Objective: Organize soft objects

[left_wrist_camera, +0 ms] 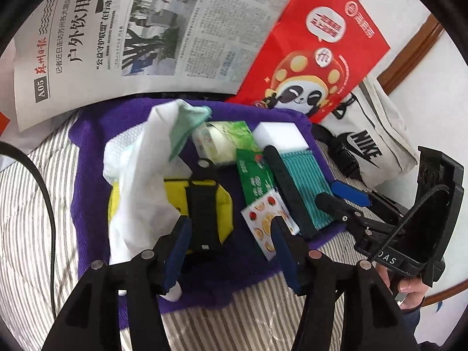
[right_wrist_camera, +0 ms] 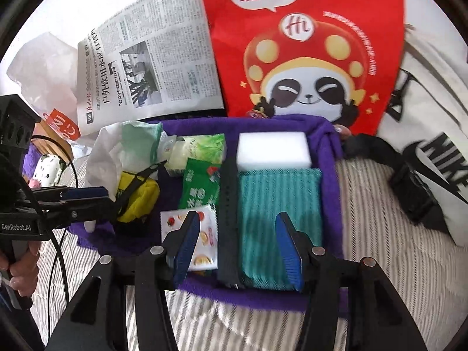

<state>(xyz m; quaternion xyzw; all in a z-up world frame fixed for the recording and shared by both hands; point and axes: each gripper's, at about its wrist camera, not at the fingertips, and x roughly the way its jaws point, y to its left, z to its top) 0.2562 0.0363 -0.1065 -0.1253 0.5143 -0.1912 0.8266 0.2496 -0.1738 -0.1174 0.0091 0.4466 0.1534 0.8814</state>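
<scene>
A purple towel (left_wrist_camera: 96, 134) lies spread on a striped sheet with soft items on it. My left gripper (left_wrist_camera: 231, 228) stands open over a yellow pouch (left_wrist_camera: 169, 190) with a black strap, and a white cloth (left_wrist_camera: 146, 175) drapes beside its left finger. My right gripper (right_wrist_camera: 238, 222) is open above a teal striped cloth (right_wrist_camera: 278, 204) and a black strip (right_wrist_camera: 228, 204), pressing on neither. A white foam block (right_wrist_camera: 273, 150) sits behind the teal cloth. A green packet (right_wrist_camera: 201, 187), a fruit-print packet (right_wrist_camera: 204, 234) and a tissue pack (right_wrist_camera: 199, 146) lie in the middle.
A newspaper (left_wrist_camera: 146, 29) and a red panda-print bag (right_wrist_camera: 307, 58) lie behind the towel. A white Nike bag (right_wrist_camera: 433, 134) with a black strap is on the right. A black cable (left_wrist_camera: 44, 181) runs along the left. A hand (left_wrist_camera: 409, 289) holds the right gripper's handle.
</scene>
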